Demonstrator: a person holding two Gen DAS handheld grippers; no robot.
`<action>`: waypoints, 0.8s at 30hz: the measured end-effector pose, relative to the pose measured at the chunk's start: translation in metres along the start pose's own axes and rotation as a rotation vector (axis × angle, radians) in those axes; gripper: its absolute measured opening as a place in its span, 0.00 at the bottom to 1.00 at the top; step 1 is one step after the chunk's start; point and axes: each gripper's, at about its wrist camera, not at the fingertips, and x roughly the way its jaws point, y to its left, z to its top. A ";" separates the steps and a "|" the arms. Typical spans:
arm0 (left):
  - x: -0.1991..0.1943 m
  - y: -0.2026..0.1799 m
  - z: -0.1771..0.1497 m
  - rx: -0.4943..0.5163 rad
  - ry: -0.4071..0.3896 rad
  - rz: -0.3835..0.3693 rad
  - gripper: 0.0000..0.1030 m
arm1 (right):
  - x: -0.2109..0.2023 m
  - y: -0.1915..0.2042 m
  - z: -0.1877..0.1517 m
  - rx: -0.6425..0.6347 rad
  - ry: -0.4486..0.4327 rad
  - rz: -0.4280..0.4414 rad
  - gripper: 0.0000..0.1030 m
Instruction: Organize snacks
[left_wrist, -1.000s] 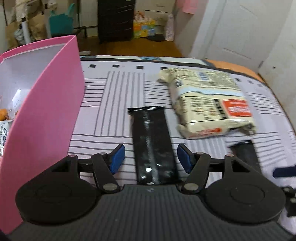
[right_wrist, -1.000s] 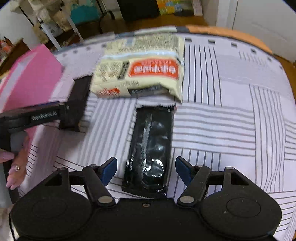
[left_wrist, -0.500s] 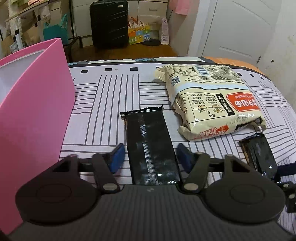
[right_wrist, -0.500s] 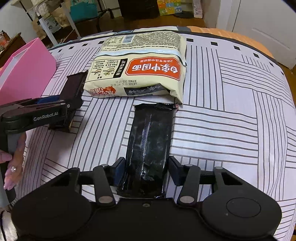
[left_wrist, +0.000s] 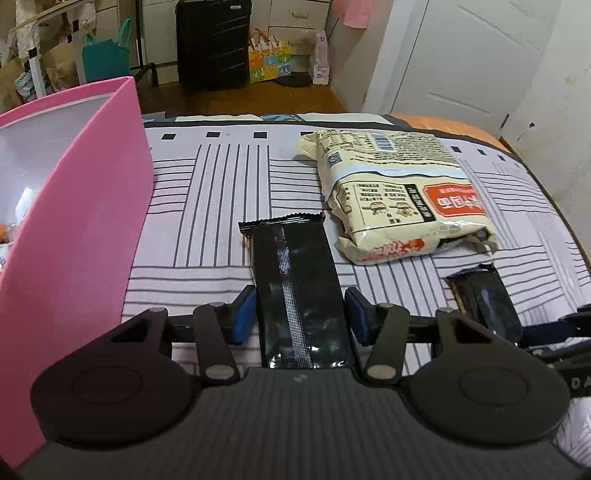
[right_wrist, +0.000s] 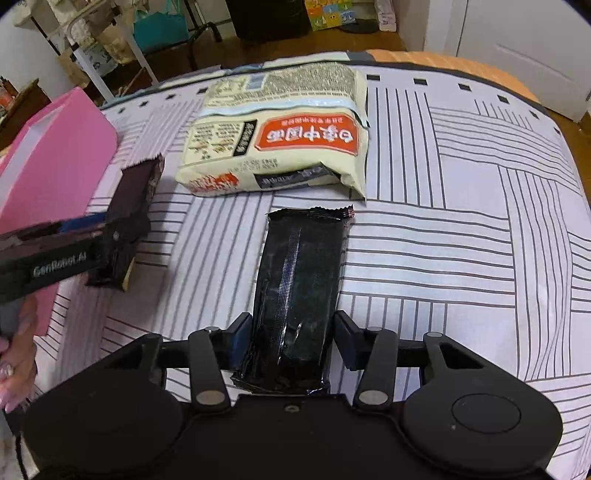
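Observation:
My left gripper is shut on a black snack bar that lies lengthwise between its blue pads on the striped cloth. My right gripper is shut on a second black snack bar, lifted slightly at its near end. Each bar also shows in the other view, the right one and the left one. A cream noodle pack with a red label lies beyond both bars, also in the right wrist view. A pink box stands at the left.
The striped cloth covers a round table with an orange rim at the far right. A black suitcase, bags and a white door stand beyond the table. The left gripper's body and the hand holding it show at left.
Both grippers have closed their pads onto the black bars. The right bar's near end now looks squeezed and raised a little.

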 end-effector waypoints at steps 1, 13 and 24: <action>-0.004 0.001 -0.001 -0.004 0.000 -0.007 0.49 | -0.003 0.001 -0.001 0.006 -0.005 0.007 0.51; -0.067 -0.006 -0.023 -0.006 0.009 -0.061 0.49 | -0.029 0.036 -0.031 0.004 0.002 0.052 0.51; -0.142 -0.008 -0.047 0.038 -0.016 -0.098 0.49 | -0.093 0.051 -0.067 0.003 -0.148 0.152 0.51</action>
